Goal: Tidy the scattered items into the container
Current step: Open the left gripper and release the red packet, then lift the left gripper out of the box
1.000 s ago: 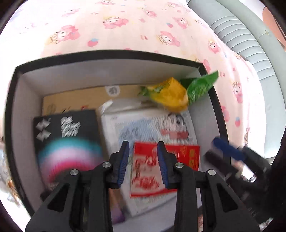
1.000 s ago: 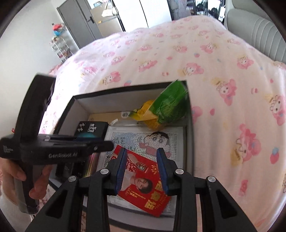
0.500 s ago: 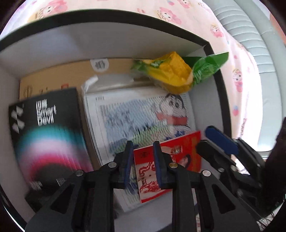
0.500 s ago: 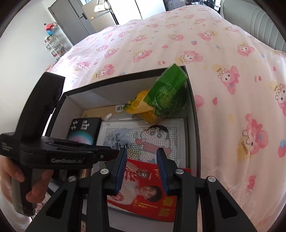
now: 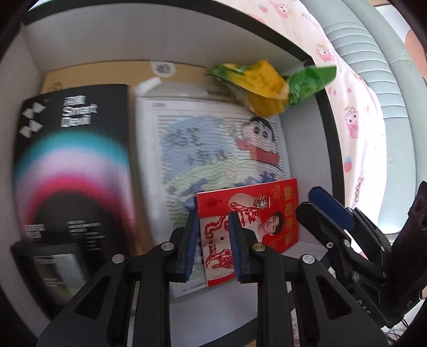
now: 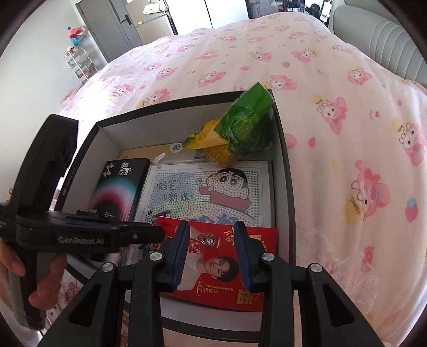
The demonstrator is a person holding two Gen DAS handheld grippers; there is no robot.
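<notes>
A black-rimmed box with white walls (image 5: 160, 40) (image 6: 280, 186) sits on the bed. A red packet (image 5: 267, 213) (image 6: 221, 283) lies flat inside it, on a cartoon sheet (image 5: 213, 149) (image 6: 208, 192). My left gripper (image 5: 213, 221) (image 6: 157, 235) hangs low over the packet's left edge. Its jaws stand a narrow gap apart and do not press on the packet. My right gripper (image 6: 212, 229) (image 5: 320, 211) hovers open above the packet's near end and holds nothing. A black "Smart Devil" carton (image 5: 72, 165) (image 6: 117, 189) and a yellow-green snack bag (image 5: 267, 88) (image 6: 240, 133) also lie in the box.
Under the other items lies a brown cardboard piece (image 5: 106, 72). A pink cartoon-print bedcover (image 6: 347, 106) surrounds the box, and a grey padded headboard (image 5: 368, 66) (image 6: 387, 40) is to the right. A person's hand (image 6: 16, 267) grips the left tool. Grey cabinets (image 6: 112, 24) stand far back.
My left gripper has dropped deeper into the box and its jaws have narrowed a little. The red packet now lies squarer to the cartoon sheet. The right gripper has hardly moved.
</notes>
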